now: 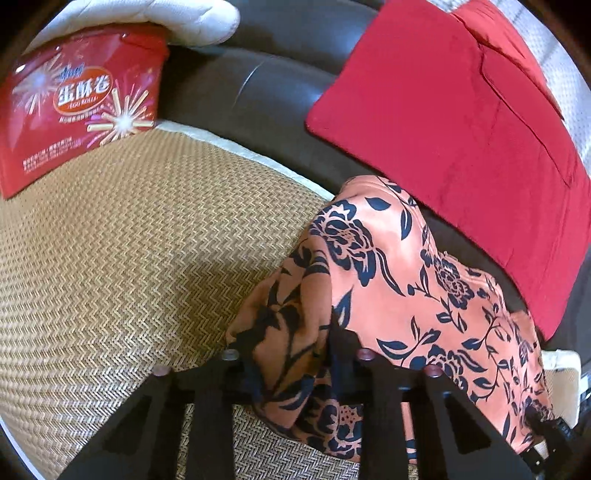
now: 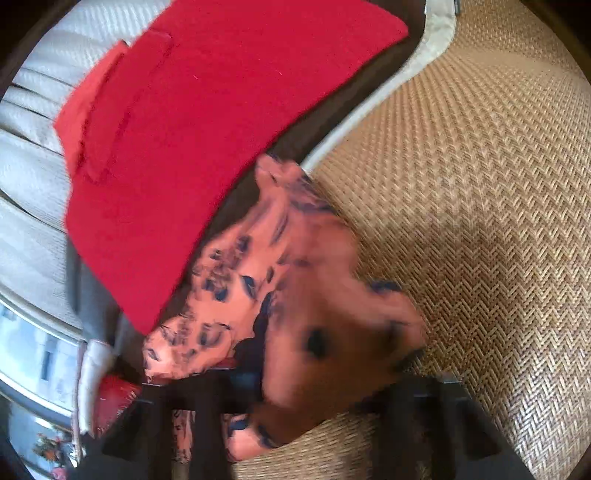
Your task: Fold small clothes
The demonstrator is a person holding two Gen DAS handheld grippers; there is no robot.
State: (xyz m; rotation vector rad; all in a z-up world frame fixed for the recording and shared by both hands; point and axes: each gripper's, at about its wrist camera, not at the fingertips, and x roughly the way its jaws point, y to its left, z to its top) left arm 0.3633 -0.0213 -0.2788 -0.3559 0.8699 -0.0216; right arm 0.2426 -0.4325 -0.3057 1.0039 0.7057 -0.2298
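An orange garment with a dark blue flower print (image 1: 399, 280) hangs lifted above the woven mat (image 1: 129, 258). My left gripper (image 1: 295, 362) is shut on one bunched edge of it at the bottom of the left wrist view. In the right wrist view the same garment (image 2: 295, 295) is blurred and draped over my right gripper (image 2: 306, 380), which is shut on it. A folded red garment (image 1: 450, 122) lies on the dark sofa just beyond; it also shows in the right wrist view (image 2: 192, 129).
A red egg-roll tin (image 1: 77, 107) stands at the mat's far left with a white pillow (image 1: 166, 22) behind it. The dark sofa surface (image 1: 258, 85) borders the mat. White quilted fabric (image 2: 33, 177) lies past the red garment.
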